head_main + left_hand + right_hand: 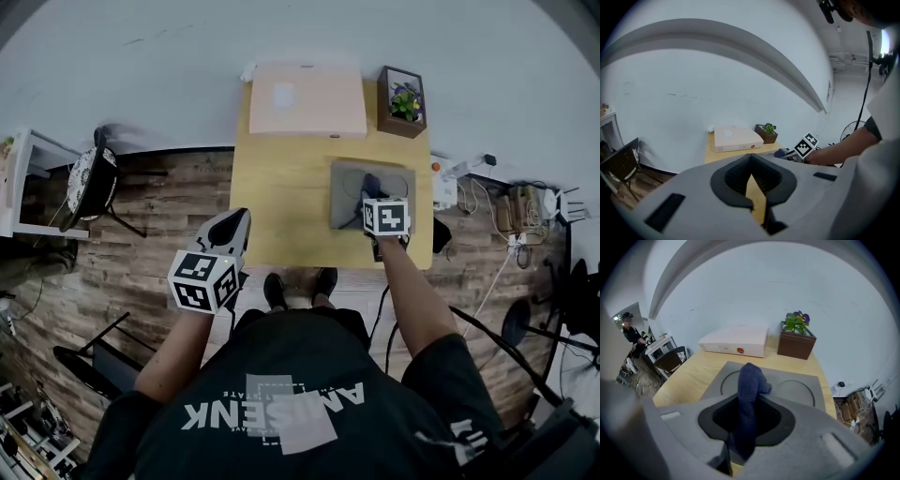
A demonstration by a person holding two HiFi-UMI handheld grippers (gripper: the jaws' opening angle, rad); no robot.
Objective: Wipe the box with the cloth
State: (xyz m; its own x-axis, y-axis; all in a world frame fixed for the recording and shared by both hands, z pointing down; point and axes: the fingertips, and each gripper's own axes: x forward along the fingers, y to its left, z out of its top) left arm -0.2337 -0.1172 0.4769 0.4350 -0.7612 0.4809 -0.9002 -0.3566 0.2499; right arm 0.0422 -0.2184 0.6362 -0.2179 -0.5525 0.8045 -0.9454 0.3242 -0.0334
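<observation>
Wood-plank flooring and a pale wall frame the head view, with a light wooden desk (281, 197) at upper centre. The box (305, 98) lies flat at the desk's far edge, beside a potted plant (403, 101). Below the plant sits a grey tray (349, 208) with two round recesses. The right hand-held gripper (384, 217) hangs over it, well apart from the box. The left hand-held gripper (228, 246) hovers by the desk's left edge.

From the left gripper view, its jaws are drawn together on nothing; only a sliver of desk shows between them. The box sits at centre, pale pink, low and wide.

From the right gripper view, the jaws are clamped on the dark blue cloth (749, 380), which stands up in a bunched roll. It looks soft, light and limp, best held by a gathered fold. The box, at upper centre, has a small orange mark on its front. It seems light card, so it may slide when wiped and could be steadied at an edge.
</observation>
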